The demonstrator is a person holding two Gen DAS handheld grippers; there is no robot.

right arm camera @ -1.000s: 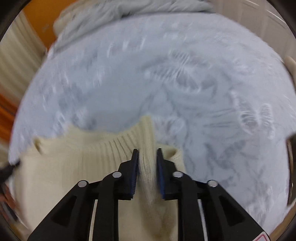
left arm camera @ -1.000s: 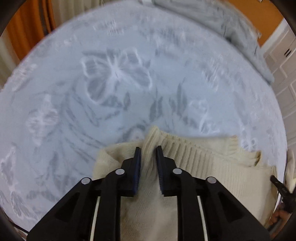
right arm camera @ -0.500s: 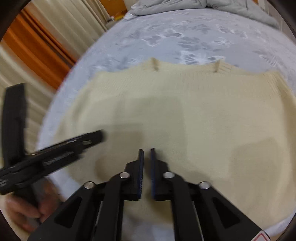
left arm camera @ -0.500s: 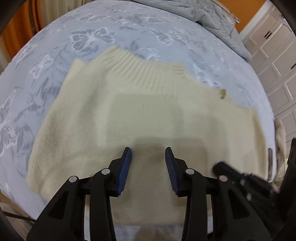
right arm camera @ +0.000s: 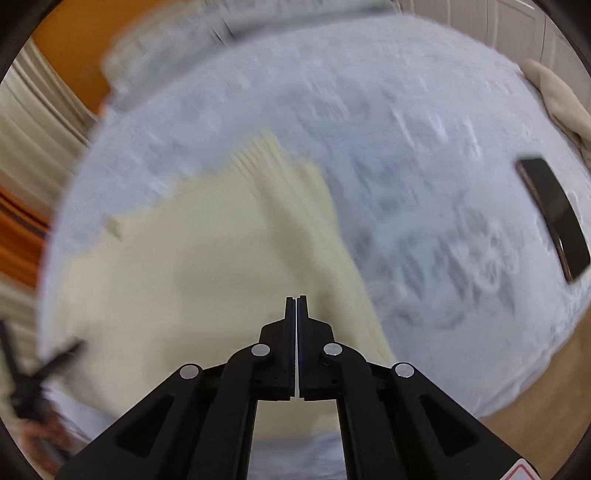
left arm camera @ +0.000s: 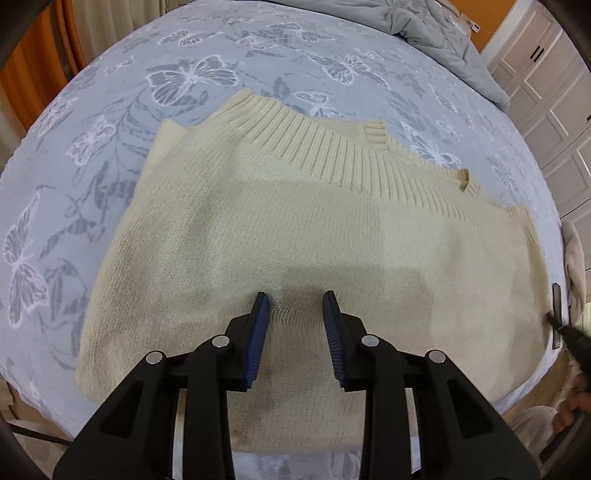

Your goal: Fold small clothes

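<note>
Sweater [left arm camera: 295,236], one cream knit piece, lies flat on the bed [left arm camera: 110,110] in front of you, its ribbed band [left arm camera: 332,151] along the far edge and its body spread toward your left gripper [left arm camera: 295,314]. Your left gripper hangs just over the near part of the knit with its two fingers [left arm camera: 258,332] spread apart, nothing between them. Your right gripper [right arm camera: 296,317] is pressed together, the blades meeting with only a sliver of light between, and it pinches no cloth; it sits over the sweater's right edge in a badly blurred view. One dark flat phone [right arm camera: 554,218] lies on the butterfly-print sheet well off to your right, apart from the sweater. One grey quilt [left arm camera: 424,33] is bunched at the far end of the bed. A second pale cloth [right arm camera: 557,99] rests at the bed's right edge.
</note>
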